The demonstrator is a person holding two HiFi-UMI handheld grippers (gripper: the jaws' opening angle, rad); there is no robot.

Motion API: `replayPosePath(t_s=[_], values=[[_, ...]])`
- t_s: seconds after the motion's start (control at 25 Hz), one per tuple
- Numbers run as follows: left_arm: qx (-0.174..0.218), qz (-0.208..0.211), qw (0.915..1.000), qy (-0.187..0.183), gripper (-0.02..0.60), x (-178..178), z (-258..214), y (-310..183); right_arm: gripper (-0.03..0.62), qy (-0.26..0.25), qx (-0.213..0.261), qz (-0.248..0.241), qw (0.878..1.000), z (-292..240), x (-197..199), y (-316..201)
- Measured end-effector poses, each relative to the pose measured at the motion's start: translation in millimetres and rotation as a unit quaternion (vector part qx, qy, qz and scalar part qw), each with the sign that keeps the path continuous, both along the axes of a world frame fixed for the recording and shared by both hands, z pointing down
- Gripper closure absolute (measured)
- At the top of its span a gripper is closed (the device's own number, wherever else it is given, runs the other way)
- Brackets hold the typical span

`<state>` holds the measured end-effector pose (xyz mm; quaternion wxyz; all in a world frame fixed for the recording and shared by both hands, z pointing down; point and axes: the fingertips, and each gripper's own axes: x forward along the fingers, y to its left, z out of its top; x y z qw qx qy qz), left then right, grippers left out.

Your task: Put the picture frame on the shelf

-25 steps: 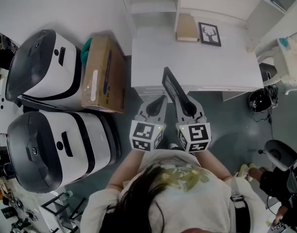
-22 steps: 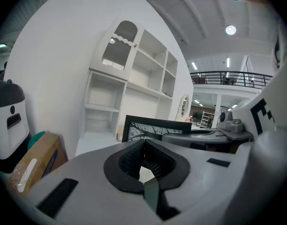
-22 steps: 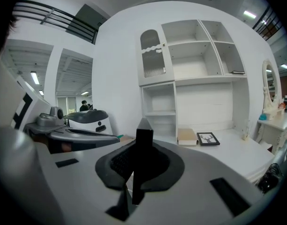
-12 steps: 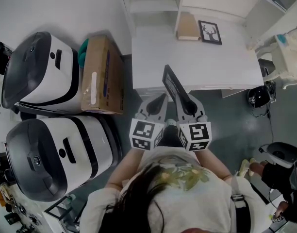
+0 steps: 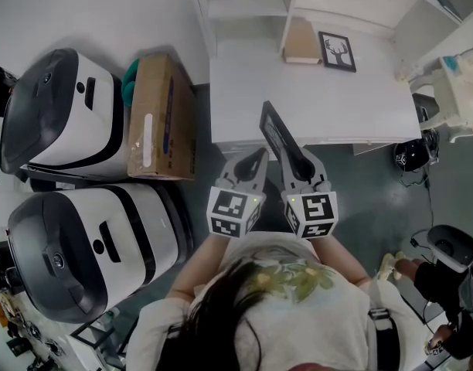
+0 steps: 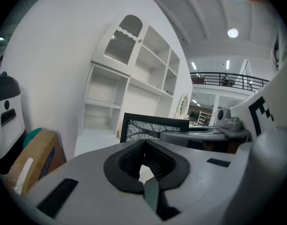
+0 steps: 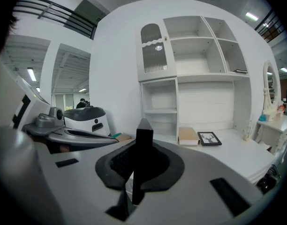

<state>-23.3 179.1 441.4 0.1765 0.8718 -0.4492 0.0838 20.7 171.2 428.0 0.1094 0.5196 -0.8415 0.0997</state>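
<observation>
Two tools, one load: my right tool [image 5: 292,159] is clamped on the picture frame [image 5: 272,132], carrying it edge-on by the counter [image 5: 298,91] front, well short of the shelf [image 5: 240,6]. My left tool [image 5: 256,161] is pinched together, empty, probably ready to steady it.

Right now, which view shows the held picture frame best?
The left gripper view: it faces the picture frame and shows its printed front. The head view shows only a dark tilted slab; the right gripper view, just its thin edge between the jaws.
</observation>
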Motion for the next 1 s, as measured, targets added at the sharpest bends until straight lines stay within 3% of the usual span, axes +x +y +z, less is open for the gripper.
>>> replayPosePath(t_s=[1.0], values=[[0.009, -0.004, 0.9999, -0.013, 0.552, -4.3, -6.3, -131.4, 0.549, -0.011, 0.009, 0.019, 1.0, -1.8, 6.5, -137.8]])
